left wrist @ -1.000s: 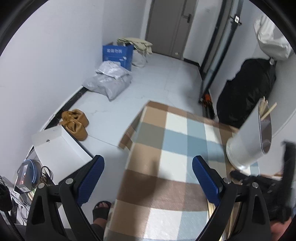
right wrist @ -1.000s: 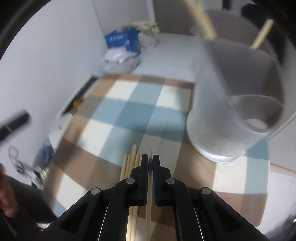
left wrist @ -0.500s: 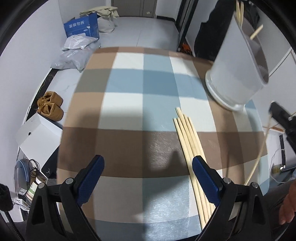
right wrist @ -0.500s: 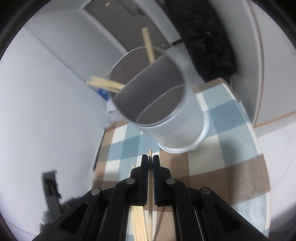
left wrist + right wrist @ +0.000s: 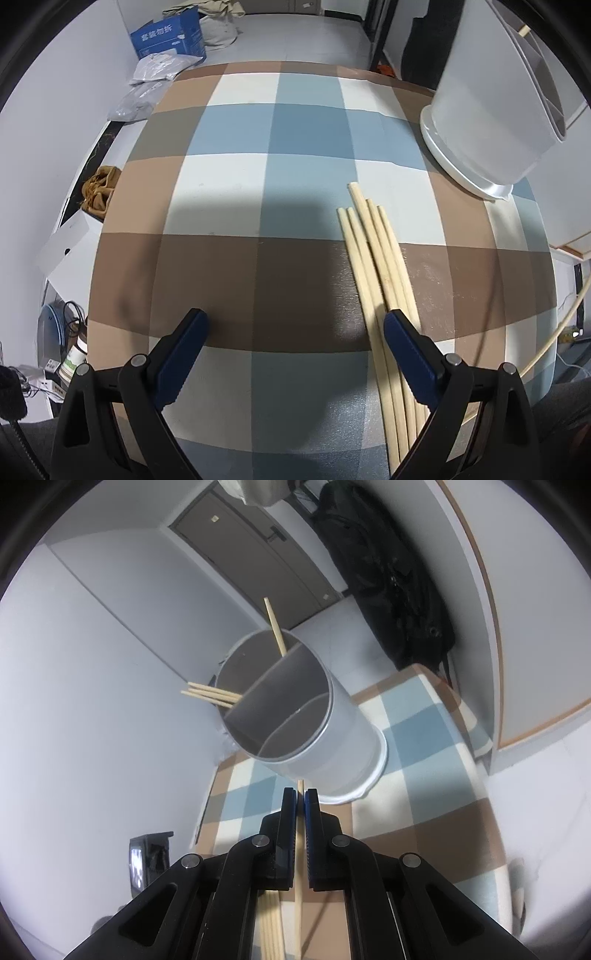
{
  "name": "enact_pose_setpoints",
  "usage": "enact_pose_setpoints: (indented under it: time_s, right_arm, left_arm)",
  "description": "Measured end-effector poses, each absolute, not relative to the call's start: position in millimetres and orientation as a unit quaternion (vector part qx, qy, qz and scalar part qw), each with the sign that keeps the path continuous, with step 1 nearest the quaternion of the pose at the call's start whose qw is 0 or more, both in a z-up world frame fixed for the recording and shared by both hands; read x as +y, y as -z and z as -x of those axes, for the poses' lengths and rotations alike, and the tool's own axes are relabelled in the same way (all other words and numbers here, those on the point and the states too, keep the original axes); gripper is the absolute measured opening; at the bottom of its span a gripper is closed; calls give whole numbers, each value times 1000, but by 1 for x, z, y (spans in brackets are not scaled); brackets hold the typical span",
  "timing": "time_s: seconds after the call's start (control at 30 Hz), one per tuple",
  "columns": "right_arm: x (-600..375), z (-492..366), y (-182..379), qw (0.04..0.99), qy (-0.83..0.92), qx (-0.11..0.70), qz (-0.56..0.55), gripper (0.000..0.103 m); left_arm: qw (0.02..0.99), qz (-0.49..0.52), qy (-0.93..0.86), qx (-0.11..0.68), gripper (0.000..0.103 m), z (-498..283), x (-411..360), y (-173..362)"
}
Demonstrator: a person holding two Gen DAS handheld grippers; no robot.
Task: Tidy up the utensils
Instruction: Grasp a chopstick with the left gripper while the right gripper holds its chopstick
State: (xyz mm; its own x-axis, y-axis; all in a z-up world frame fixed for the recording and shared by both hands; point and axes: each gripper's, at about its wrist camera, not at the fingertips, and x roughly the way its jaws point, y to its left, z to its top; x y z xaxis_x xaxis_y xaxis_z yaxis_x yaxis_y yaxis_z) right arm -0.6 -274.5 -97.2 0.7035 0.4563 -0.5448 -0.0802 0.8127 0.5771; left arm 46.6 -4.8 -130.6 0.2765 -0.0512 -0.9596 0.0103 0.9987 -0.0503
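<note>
Some chopsticks (image 5: pixel 218 695) already stand in our holder (image 5: pixel 325 734). Our right gripper (image 5: pixel 300 805) pinches one chopstick (image 5: pixel 299 878) at 6 o'clock from it. Our left gripper (image 5: pixel 295 328), jaws wide, hovers over the pile (image 5: pixel 373 254) left on the surface (image 5: pixel 236 192).

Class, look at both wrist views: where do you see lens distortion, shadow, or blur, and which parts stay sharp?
Left wrist view: the fisheye bulges the checked tablecloth; a dark shadow crosses its middle; the loose chopsticks are sharp. Right wrist view: walls and door curve; the divided holder is crisp, with soft, dark picture edges.
</note>
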Motion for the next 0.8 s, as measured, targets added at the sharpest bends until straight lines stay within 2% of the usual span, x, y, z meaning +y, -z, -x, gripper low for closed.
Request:
enact_pose_setpoints:
  time_s: [0.5, 0.67, 0.77, 0.8]
  right_arm:
    - [-267, -1, 93, 890, -158, 355, -240, 4]
    - [-270, -4, 93, 889, -152, 356, -243, 4]
    - [-270, -5, 94, 888, -154, 358, -245, 4]
    - [-269, -6, 95, 888, -154, 359, -245, 4]
  left_arm:
    - [790, 11, 4, 613, 93, -51, -2, 134]
    - [789, 2, -9, 614, 87, -58, -1, 136]
    - [791, 7, -9, 612, 75, -63, 0, 135]
    - [792, 6, -8, 610, 67, -64, -1, 134]
